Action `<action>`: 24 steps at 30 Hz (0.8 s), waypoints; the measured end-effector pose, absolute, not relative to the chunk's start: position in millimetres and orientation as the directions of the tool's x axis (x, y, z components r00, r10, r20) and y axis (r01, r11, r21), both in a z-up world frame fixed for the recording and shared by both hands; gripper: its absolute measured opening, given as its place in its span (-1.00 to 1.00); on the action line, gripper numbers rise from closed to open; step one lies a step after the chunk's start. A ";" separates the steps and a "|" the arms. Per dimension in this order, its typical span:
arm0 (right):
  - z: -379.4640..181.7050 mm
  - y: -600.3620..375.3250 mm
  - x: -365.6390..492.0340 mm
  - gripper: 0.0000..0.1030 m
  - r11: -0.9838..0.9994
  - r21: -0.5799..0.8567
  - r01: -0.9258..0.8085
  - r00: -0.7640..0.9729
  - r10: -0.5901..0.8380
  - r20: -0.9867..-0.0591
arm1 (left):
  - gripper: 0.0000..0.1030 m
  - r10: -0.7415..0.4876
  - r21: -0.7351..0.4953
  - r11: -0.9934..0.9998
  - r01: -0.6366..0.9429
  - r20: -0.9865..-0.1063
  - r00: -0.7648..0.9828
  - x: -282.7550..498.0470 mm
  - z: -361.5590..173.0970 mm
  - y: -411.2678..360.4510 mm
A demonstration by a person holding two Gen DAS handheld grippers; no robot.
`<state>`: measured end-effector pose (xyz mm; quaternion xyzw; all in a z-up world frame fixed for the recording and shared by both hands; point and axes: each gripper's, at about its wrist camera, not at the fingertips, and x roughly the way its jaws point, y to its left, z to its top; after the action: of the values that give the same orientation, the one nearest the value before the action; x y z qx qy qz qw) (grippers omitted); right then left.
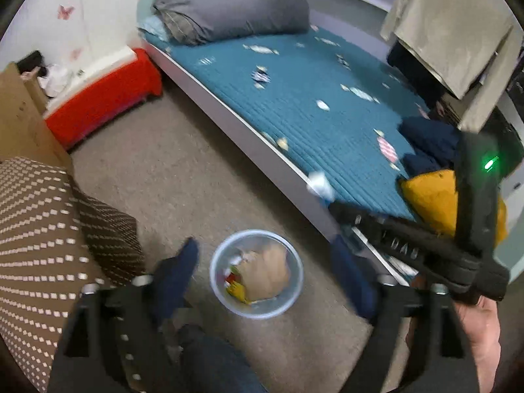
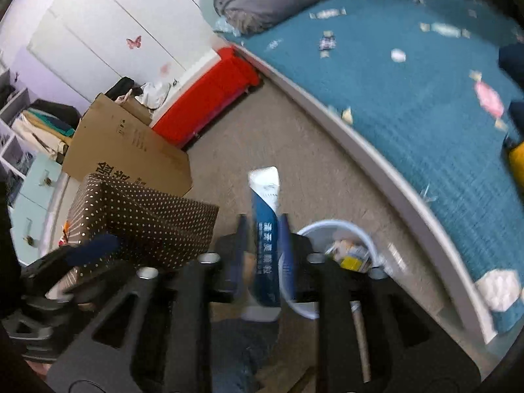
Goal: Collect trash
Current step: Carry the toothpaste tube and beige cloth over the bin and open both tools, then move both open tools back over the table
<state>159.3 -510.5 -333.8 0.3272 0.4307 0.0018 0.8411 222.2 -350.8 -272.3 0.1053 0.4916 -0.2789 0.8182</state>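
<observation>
A clear plastic bin [image 1: 216, 263] stands on the carpet, with crumpled brown paper [image 1: 267, 271] and bright wrappers in it. My left gripper [image 1: 265, 271] hangs over it, open wide, with nothing between its blue fingers [image 1: 178, 271]. My right gripper [image 2: 263, 245] is shut on a blue and white packet [image 2: 266, 229], which sticks out past the fingertips just left of the bin [image 2: 327, 224]. From the left wrist view the right gripper's body [image 1: 409, 245] reaches in from the right beside the bed edge. Candy wrappers [image 1: 260, 77] lie scattered on the teal bed cover [image 1: 294, 121].
A brown polka-dot box [image 2: 140, 216] and a cardboard box [image 2: 131, 144] stand left of the bin, and a red bench [image 1: 98, 104] is at the wall. The bed carries a grey duvet [image 1: 235, 9], folded clothes [image 1: 429, 137] and white tissue [image 2: 499, 290]. A person's leg [image 1: 213, 360] is below.
</observation>
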 end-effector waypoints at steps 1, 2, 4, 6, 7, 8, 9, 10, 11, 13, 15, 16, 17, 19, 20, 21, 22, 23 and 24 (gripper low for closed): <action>-338.5 -511.9 158.8 0.38 0.776 0.558 0.294 0.624 0.286 -0.727 | 0.65 -0.360 -0.111 0.825 0.554 -0.859 0.364 222.9 -269.7 -348.6; -341.1 -512.4 157.2 0.39 0.766 0.570 0.298 0.627 0.293 -0.722 | 0.66 -0.367 -0.121 0.825 0.552 -0.857 0.362 223.9 -267.6 -347.4; -344.4 -513.1 154.5 0.49 0.745 0.593 0.307 0.627 0.311 -0.715 | 0.68 -0.374 -0.119 0.828 0.548 -0.845 0.382 223.5 -260.9 -343.2; -345.2 -514.4 150.6 0.88 0.738 0.591 0.326 0.626 0.299 -0.720 | 0.73 -0.381 -0.114 0.827 0.551 -0.834 0.399 222.8 -254.9 -340.9; -344.3 -514.9 148.6 0.88 0.737 0.590 0.330 0.628 0.295 -0.720 | 0.74 -0.386 -0.113 0.827 0.551 -0.826 0.410 221.1 -250.3 -338.3; -343.1 -514.7 146.3 0.88 0.738 0.585 0.337 0.625 0.289 -0.725 | 0.74 -0.391 -0.114 0.827 0.551 -0.820 0.417 220.3 -246.8 -336.4; -342.0 -514.1 144.9 0.88 0.742 0.575 0.344 0.621 0.280 -0.732 | 0.76 -0.397 -0.116 0.827 0.551 -0.815 0.423 219.3 -243.6 -335.6; -340.3 -513.6 144.8 0.88 0.748 0.564 0.349 0.618 0.269 -0.739 | 0.78 -0.403 -0.117 0.827 0.550 -0.806 0.434 216.5 -238.6 -332.8; -338.3 -513.0 143.6 0.88 0.754 0.555 0.351 0.618 0.258 -0.742 | 0.81 -0.405 -0.115 0.828 0.549 -0.800 0.443 214.4 -235.6 -331.7; -330.6 -510.4 140.8 0.88 0.762 0.542 0.355 0.622 0.240 -0.745 | 0.82 -0.415 -0.112 0.825 0.554 -0.785 0.460 209.4 -226.8 -327.0; -320.5 -506.1 138.1 0.88 0.767 0.538 0.348 0.635 0.230 -0.738 | 0.82 -0.434 -0.113 0.817 0.566 -0.767 0.474 204.4 -216.3 -321.4; -315.2 -504.0 137.5 0.88 0.772 0.536 0.342 0.640 0.226 -0.734 | 0.82 -0.435 -0.108 0.816 0.568 -0.761 0.481 202.6 -212.8 -319.8; -310.2 -501.7 137.1 0.88 0.777 0.532 0.335 0.645 0.223 -0.731 | 0.83 -0.437 -0.101 0.815 0.570 -0.752 0.493 200.0 -207.4 -316.6; -296.0 -494.1 137.7 0.88 0.790 0.524 0.319 0.657 0.214 -0.723 | 0.83 -0.446 -0.096 0.814 0.573 -0.734 0.512 195.3 -197.9 -307.9; -288.4 -490.3 138.2 0.88 0.796 0.517 0.315 0.665 0.204 -0.718 | 0.83 -0.449 -0.094 0.815 0.572 -0.726 0.521 193.1 -193.9 -304.0; -282.4 -487.6 137.6 0.88 0.800 0.512 0.313 0.672 0.195 -0.714 | 0.84 -0.451 -0.089 0.817 0.569 -0.713 0.537 190.9 -187.8 -297.8; -276.3 -484.3 137.8 0.88 0.803 0.509 0.310 0.679 0.188 -0.709 | 0.84 -0.450 -0.084 0.821 0.565 -0.705 0.549 189.5 -184.5 -294.3; -270.8 -481.0 137.8 0.88 0.806 0.508 0.304 0.686 0.184 -0.704 | 0.84 -0.448 -0.080 0.824 0.561 -0.697 0.560 188.5 -180.7 -289.6; -263.1 -476.2 138.6 0.88 0.812 0.503 0.296 0.693 0.179 -0.698 | 0.84 -0.448 -0.077 0.827 0.557 -0.690 0.569 187.6 -176.6 -284.0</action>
<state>138.6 -476.2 -263.1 0.3046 0.3900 -0.0338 0.8683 187.6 -284.0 -176.6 0.0744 0.3668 -0.2844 0.8826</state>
